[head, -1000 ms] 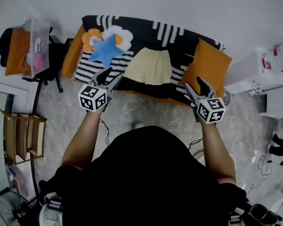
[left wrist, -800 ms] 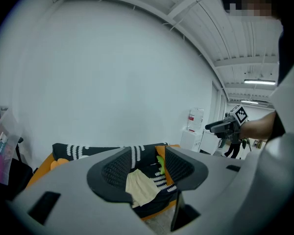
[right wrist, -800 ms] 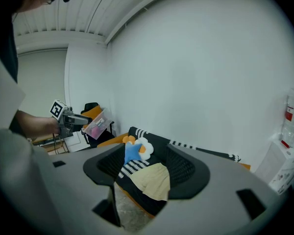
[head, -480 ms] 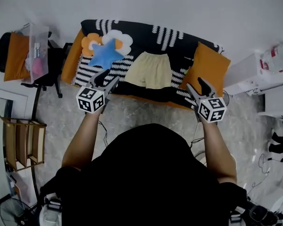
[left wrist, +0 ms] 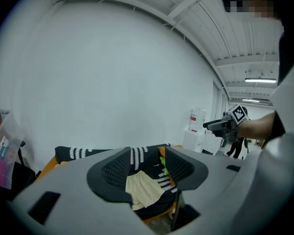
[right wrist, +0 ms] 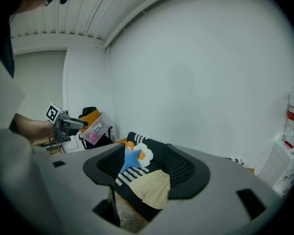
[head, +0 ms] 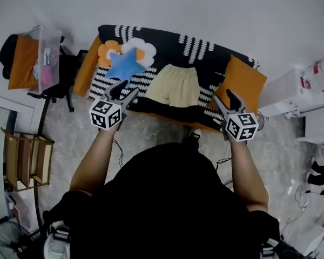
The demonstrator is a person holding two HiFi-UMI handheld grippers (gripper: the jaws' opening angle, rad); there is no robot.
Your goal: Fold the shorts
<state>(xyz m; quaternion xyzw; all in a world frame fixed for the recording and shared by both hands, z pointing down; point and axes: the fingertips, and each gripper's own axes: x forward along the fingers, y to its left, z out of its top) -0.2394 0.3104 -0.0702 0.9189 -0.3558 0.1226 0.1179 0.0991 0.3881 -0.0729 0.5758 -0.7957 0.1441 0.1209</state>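
Pale yellow shorts (head: 175, 85) are spread flat on the striped sofa (head: 205, 45), upper centre. The left hand-held gripper (head: 123, 90) and right hand-held gripper (head: 224, 99) are held agape, empty; matching edges should be pinched evenly.

no legible text, no readable labels or numbers
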